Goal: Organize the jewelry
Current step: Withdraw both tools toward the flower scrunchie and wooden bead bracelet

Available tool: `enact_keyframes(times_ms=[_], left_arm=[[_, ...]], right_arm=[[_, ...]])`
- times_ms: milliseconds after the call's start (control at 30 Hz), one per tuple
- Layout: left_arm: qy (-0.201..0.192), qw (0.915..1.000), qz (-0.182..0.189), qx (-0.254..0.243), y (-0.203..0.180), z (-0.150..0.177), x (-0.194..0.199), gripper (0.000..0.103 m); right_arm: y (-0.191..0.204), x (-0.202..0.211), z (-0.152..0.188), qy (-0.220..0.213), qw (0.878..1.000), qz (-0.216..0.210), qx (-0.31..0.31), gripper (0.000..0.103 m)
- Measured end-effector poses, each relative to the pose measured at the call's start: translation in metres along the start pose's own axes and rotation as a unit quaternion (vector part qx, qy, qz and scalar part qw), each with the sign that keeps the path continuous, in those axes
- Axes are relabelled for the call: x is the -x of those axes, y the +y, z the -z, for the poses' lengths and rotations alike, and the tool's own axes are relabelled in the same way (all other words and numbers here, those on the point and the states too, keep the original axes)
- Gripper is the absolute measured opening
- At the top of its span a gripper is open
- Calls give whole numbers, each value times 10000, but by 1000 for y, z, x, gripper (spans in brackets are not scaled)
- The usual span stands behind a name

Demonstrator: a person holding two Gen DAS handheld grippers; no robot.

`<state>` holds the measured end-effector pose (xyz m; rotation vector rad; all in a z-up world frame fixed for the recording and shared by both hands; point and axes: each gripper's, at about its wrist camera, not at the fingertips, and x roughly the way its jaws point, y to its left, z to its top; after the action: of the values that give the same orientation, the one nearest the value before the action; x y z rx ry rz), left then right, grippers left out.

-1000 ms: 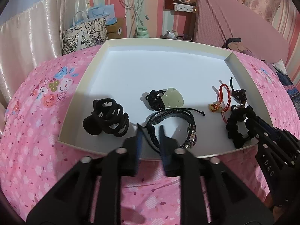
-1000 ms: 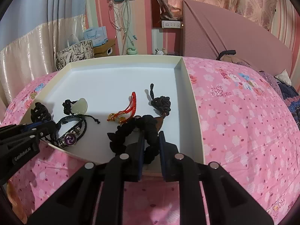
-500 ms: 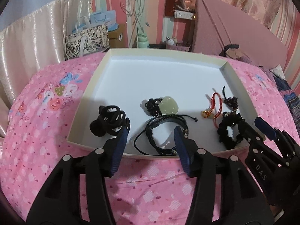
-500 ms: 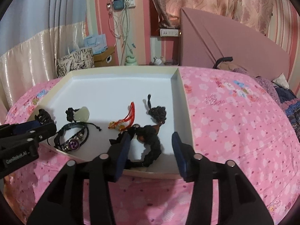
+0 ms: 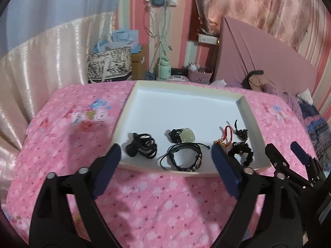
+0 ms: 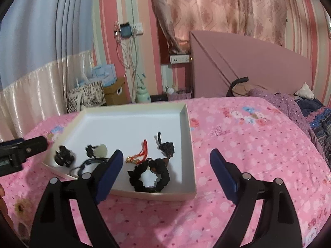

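Observation:
A shallow white tray (image 5: 182, 105) (image 6: 132, 122) lies on the pink bedspread. Along its near edge lie a black hair claw (image 5: 142, 147) (image 6: 63, 156), a pale jade pendant on a black cord (image 5: 187, 134) (image 6: 100, 150), a black leather bracelet (image 5: 186, 157), a red cord charm (image 5: 226, 135) (image 6: 141, 153), a small black knotted piece (image 5: 242, 132) (image 6: 166, 147) and a black beaded bracelet (image 5: 241, 152) (image 6: 150, 174). My left gripper (image 5: 166, 173) is open and empty, above the bedspread before the tray. My right gripper (image 6: 166, 174) is open and empty, also pulled back from the tray.
The pink floral bedspread (image 6: 248, 144) surrounds the tray. A pink headboard (image 6: 248, 66) and folded clothes (image 6: 306, 111) are at the right. Bags and boxes (image 5: 111, 62) stand behind the bed by the wall. The right gripper's tips show in the left wrist view (image 5: 289, 155).
Both grippers have opened wide, letting go of the bracelets, and have drawn back and up from the tray. The leather bracelet and the beaded bracelet now lie in the tray.

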<state>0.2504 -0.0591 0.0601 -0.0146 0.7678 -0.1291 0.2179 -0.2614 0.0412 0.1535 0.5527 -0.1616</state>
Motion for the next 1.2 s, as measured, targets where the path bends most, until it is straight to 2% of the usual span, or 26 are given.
enact_keyframes(times_ms=[67, 133, 200, 367, 467, 567, 667, 800, 1067, 1200], left_arm=[[-106, 9999, -99, -27, 9, 5, 20, 95], [-227, 9992, -301, -115, 17, 11, 37, 100], [-391, 9978, -529, -112, 32, 20, 59, 100], [-484, 9970, -591, 134, 74, 46, 93, 100], [-433, 9965, -704, 150, 96, 67, 101, 100], [-317, 9961, -809, 171, 114, 88, 100, 100], [-147, 9965, -806, 195, 128, 105, 93, 100], [76, 9964, -817, 230, 139, 121, 73, 100], [294, 9961, -805, 209, 147, 126, 53, 100], [457, 9958, -726, 327, 152, 127, 43, 100]], right_arm=[[2, 16, -1, -48, 10000, -33, 7, 98], [4, 32, 1, -184, 9998, -17, 82, 98], [10, 48, 6, -252, 9994, 47, 254, 98], [27, 88, 26, -321, 9969, 310, 641, 101], [31, 102, 41, -309, 9969, 351, 629, 101], [34, 108, 56, -141, 9982, 237, 542, 101], [38, 106, 74, 214, 9984, 33, 529, 101], [45, 104, 94, 457, 9975, 34, 543, 101], [36, 89, 117, 908, 9955, -20, 266, 101], [32, 85, 121, 1027, 9943, -242, 123, 101]])
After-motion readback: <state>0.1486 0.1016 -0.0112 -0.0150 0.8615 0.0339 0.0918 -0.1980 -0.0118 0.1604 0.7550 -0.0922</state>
